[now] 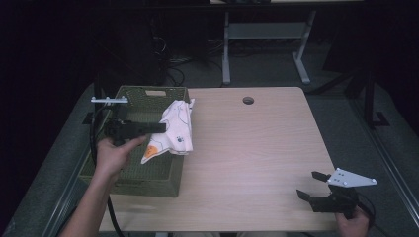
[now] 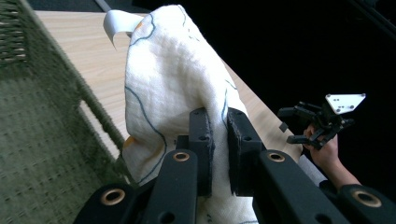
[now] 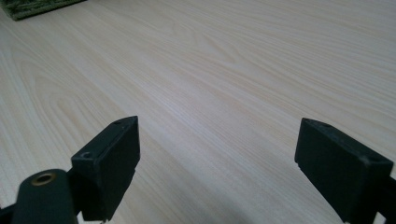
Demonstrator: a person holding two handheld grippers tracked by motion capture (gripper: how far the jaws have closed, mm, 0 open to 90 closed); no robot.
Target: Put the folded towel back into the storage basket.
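- The left gripper (image 2: 219, 140) has its two black jaws pinched tight on a fold of the white cloth (image 2: 177, 88), with cloth bunched between the pads and spilling up and over them.
- From above, that left gripper (image 1: 163, 128) lies roughly level, its jaws pointing toward the middle of the table, gripped by the person's left hand (image 1: 114, 155).
- The white cloth (image 1: 173, 132) hangs from the jaws over the right-hand wall of the basket, partly above the basket and partly above the tabletop. It carries thin dark curved lines and orange patches, and a small white tag sticks out at its far end.
- The green woven basket (image 1: 148, 183) sits at the left edge of the table, with the left hand held above its inside.
- The right gripper (image 3: 217, 172) has its jaws spread wide with nothing between them, just bare wood grain beneath.
- Seen from above, the right gripper (image 1: 312, 185) is low at the near right corner of the table, well apart from the cloth and basket, held by the right hand (image 1: 353, 223) at the table's edge.
- The light wooden table (image 1: 257, 148) has a round hole near its far edge, and a second desk frame stands on the floor behind.
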